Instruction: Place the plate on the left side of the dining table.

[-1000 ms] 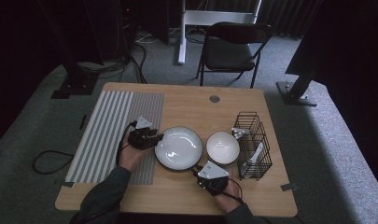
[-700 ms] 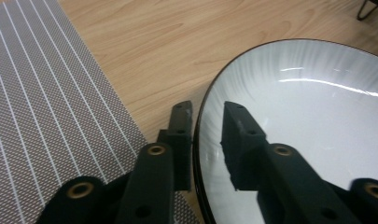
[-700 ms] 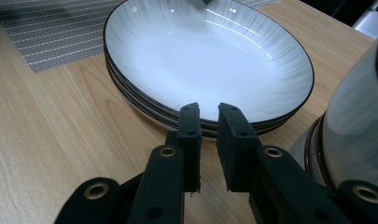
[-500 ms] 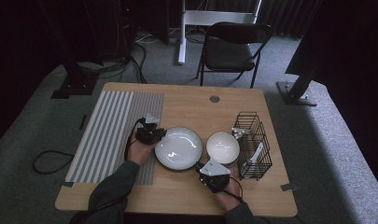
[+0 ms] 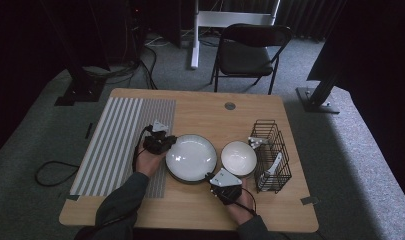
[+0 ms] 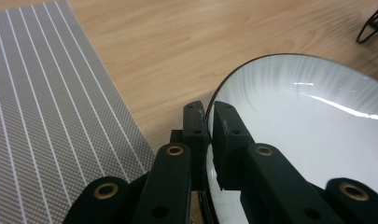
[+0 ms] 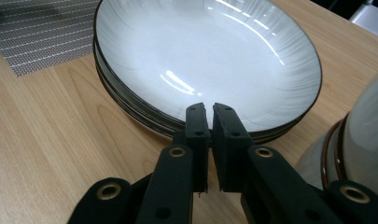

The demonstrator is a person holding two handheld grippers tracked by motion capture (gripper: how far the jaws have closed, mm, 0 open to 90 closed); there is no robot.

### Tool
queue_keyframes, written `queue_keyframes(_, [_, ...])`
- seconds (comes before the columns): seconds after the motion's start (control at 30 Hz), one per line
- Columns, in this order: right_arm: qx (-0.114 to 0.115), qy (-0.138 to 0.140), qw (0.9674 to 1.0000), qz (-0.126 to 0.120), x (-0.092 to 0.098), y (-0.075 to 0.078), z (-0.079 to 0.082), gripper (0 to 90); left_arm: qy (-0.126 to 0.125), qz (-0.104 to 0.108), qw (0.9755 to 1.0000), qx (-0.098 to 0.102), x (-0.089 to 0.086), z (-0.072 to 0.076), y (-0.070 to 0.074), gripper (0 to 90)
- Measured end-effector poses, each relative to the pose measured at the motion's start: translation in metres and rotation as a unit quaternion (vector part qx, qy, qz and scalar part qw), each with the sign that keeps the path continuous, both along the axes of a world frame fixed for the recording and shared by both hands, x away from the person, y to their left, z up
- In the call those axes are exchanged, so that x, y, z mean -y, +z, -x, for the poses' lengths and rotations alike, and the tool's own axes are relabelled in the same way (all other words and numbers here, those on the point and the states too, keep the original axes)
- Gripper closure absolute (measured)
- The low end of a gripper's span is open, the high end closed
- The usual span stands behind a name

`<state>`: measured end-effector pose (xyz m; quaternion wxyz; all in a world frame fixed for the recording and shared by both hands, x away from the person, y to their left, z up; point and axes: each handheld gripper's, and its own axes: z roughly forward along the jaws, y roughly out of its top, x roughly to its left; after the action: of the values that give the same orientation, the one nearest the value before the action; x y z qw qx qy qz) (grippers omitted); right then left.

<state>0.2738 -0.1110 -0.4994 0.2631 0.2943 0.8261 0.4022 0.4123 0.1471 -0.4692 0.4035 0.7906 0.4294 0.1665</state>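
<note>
High view puts the stack of plates [image 5: 191, 157] mid-table, beside the small bowl [image 5: 238, 158]. The left gripper [image 6: 206, 109], whose jaws have just been closing, pinches the top plate's rim [image 6: 210, 100]; the right gripper [image 7: 206, 112] has closed at the near rim, plate apparently between its pads. Such thin edge grips could let glazed china slip or drag lower plates if lifted unevenly

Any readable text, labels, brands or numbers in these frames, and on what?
None: no readable word, number or label shows on the top plate, the bowl, the wire rack, the striped mat or the table.
</note>
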Motion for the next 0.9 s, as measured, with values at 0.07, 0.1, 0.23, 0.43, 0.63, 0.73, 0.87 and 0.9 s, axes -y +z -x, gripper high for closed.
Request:
queue_keyframes(0.07, [0.001, -0.001, 1.0, -0.001, -0.002, 0.0, -0.001, 83.7, 0.002, 0.003, 1.0, 0.003, -0.001, 0.0, 0.003, 86.0])
queue_keyframes(0.1, [0.001, -0.002, 1.0, -0.001, -0.003, 0.0, -0.002, 83.4, 0.004, 0.005, 1.0, 0.004, -0.002, 0.0, 0.003, 86.2])
queue_keyframes(0.23, [0.001, -0.004, 1.0, 0.0, -0.007, 0.001, -0.006, 83.3, 0.013, 0.011, 0.9998, 0.005, -0.006, 0.0, 0.005, 86.4])
queue_keyframes(0.43, [-0.003, -0.008, 0.9999, 0.005, -0.013, -0.001, -0.008, 83.4, 0.028, 0.035, 0.999, -0.006, -0.014, -0.003, 0.001, 85.5])
queue_keyframes(0.63, [-0.006, -0.014, 0.9999, 0.002, -0.014, -0.001, -0.01, 83.5, 0.02, 0.047, 0.9985, -0.019, -0.013, -0.008, 0.0, 75.0])
queue_keyframes(0.73, [-0.006, -0.014, 0.9999, 0.002, -0.014, -0.001, -0.01, 83.5, 0.022, 0.052, 0.9978, -0.034, -0.014, -0.01, -0.005, 73.1])
queue_keyframes(0.87, [-0.006, -0.012, 0.9999, 0.002, -0.013, -0.001, -0.011, 83.4, 0.022, 0.052, 0.9968, -0.056, -0.012, -0.012, -0.012, 71.6])
queue_keyframes(0.9, [-0.006, -0.012, 0.9999, 0.002, -0.013, -0.001, -0.011, 83.4, 0.023, 0.054, 0.9966, -0.059, -0.012, -0.013, -0.012, 71.9])
